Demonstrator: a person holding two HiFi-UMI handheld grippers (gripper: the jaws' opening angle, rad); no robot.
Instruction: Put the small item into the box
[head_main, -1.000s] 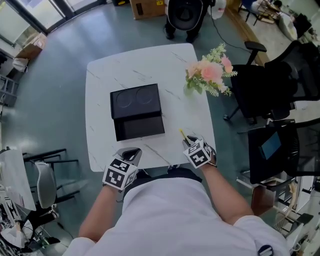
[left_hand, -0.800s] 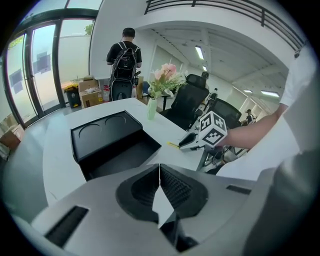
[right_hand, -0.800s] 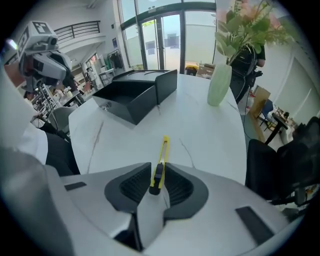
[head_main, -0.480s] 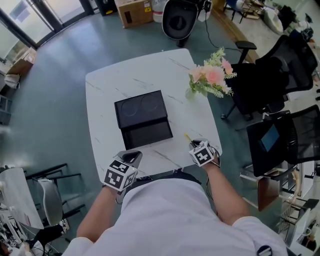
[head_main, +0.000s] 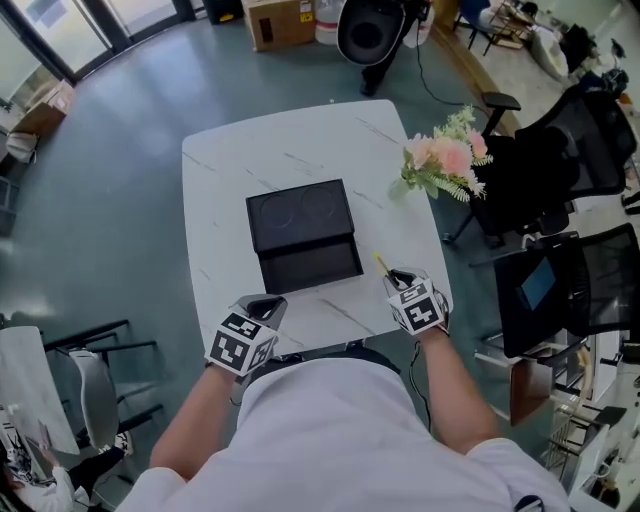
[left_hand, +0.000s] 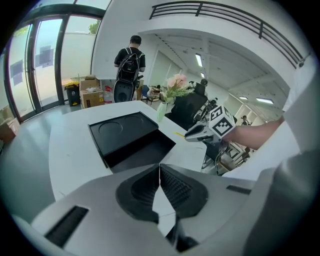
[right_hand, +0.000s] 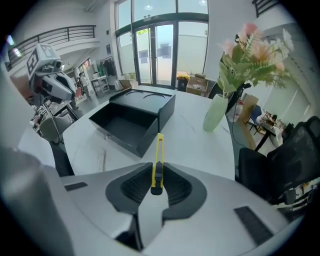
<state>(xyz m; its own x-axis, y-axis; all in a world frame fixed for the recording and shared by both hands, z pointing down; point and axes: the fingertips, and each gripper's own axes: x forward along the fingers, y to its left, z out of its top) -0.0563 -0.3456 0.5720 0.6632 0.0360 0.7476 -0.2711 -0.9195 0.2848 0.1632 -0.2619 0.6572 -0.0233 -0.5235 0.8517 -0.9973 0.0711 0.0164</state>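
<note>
Barely any change over the last second. Mostly the head view has drifted. The right hand-held gripper (head_main: 393, 277) has edged a little nearer the box (head_main: 310, 266) and still sits just off its near right corner, clenched on the small item (head_main: 381, 264). The left hand-held gripper (head_main: 265, 305) hasn't moved from the near desk (head_main: 230, 170) edge; its jaws are pressed together with nothing between them.

My read: grasp is done, transfer barely started. The item is still outside the box and its tip points toward the open tray.

Materials and shapes:
- Small item (right_hand: 159, 150): slim, flat yellow plastic strip with a black slider at the gripped end. It looks like a light snap-off cutter. It's rigid and narrow, held at one end between ribbed black pads, with most of its length sticking out forward.
- Box (right_hand: 125, 125): matte black, rectangular, with hard straight walls. The near half is an open shallow tray. The far half is a raised panel with two round recesses.
- Desk: white, glossy, faint marble veining.
- Flowers (head_main: 450, 160): pink, in a pale green vase (right_hand: 216, 112), well clear to the right.
</note>
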